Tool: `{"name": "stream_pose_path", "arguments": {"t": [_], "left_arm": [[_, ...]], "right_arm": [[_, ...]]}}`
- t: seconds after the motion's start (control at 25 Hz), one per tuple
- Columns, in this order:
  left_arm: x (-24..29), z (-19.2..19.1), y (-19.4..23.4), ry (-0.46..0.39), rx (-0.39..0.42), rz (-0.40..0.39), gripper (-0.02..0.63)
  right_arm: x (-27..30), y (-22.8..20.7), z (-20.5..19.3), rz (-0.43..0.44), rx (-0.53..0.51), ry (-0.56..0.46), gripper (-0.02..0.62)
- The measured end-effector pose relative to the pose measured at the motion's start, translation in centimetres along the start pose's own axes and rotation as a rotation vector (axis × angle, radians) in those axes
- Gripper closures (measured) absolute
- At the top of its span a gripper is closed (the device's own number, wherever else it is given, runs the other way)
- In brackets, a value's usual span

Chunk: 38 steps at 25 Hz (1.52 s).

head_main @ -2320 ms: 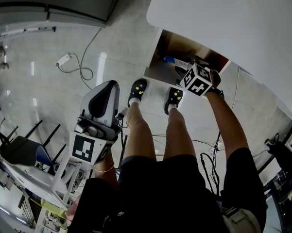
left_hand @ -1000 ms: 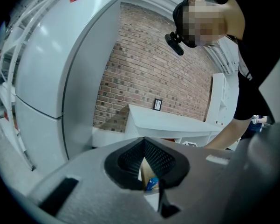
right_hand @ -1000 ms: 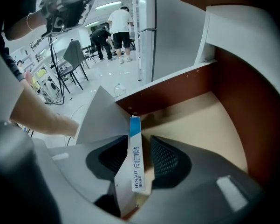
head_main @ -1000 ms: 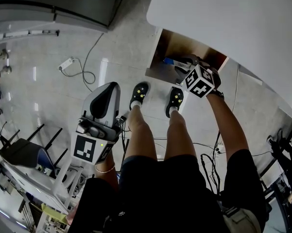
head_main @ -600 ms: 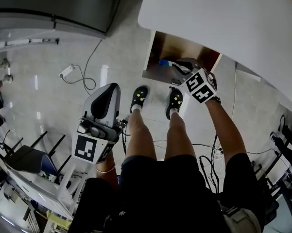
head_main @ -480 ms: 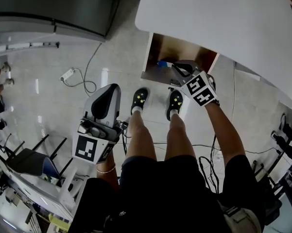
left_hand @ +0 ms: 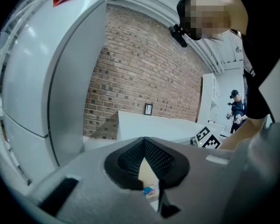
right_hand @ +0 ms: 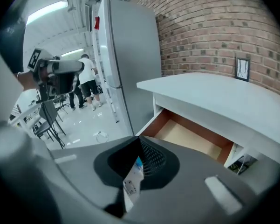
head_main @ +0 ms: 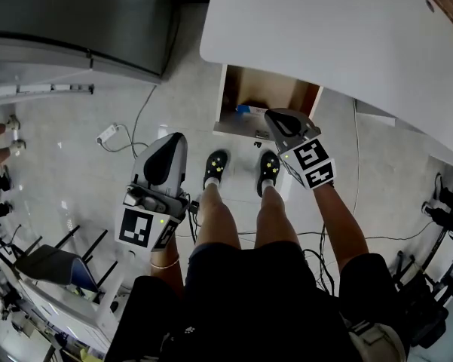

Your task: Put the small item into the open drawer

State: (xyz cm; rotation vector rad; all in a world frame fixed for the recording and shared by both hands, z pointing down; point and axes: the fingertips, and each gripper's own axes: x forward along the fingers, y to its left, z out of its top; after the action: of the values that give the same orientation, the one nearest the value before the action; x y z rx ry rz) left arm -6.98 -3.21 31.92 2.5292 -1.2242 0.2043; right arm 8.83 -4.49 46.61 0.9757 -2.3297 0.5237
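Grey fridge (head_main: pixel 75 13) is standing at your ten o'clock, with a power strip (head_main: pixel 105 134) lying on the pale floor near it. You are holding the left gripper (head_main: pixel 169 140) at about eight o'clock, beside your left knee. Its pads are pressing together with nothing between them. Your shoes (head_main: pixel 216 159) are resting just short of the open drawer (head_main: pixel 275 95) at twelve o'clock. The small blue item (head_main: pixel 243 109) is lying inside that drawer, towards its left side. You are holding the right gripper (head_main: pixel 275 117) at one o'clock, over the drawer's front edge. Its jaws are closed tight, gripping nothing and sitting apart from the item. The white table (head_main: pixel 324 29) is spreading over the drawer.
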Motion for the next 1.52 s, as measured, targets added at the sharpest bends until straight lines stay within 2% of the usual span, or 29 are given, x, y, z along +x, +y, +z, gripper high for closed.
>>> {"name": "stream_pose_path", "arguments": {"t": [0.36,0.72,1.08,1.52], "left_arm": [[-0.2,2.6,-1.9,0.005,0.020,-0.023,0.604],[0.1,4.2,-3.7,0.013,0.030,-0.071,0.604],[0.4,6.9,-5.4,0.003,0.071,-0.104,0.604],[-0.4,9.3,-6.8,-0.019,0.109,-0.134,0.604]], "right_arm": [[-6.8,0.2,4.5,-0.103,0.173,-0.159,0.584],[-12.2,0.1,7.7,-0.183,0.278,-0.283,0.584],[-16.4,-0.8,10.7,-0.229,0.242,-0.352,0.584],[-20.6,-0.1,13.2,-0.255,0.250,-0.426,0.584]]}}
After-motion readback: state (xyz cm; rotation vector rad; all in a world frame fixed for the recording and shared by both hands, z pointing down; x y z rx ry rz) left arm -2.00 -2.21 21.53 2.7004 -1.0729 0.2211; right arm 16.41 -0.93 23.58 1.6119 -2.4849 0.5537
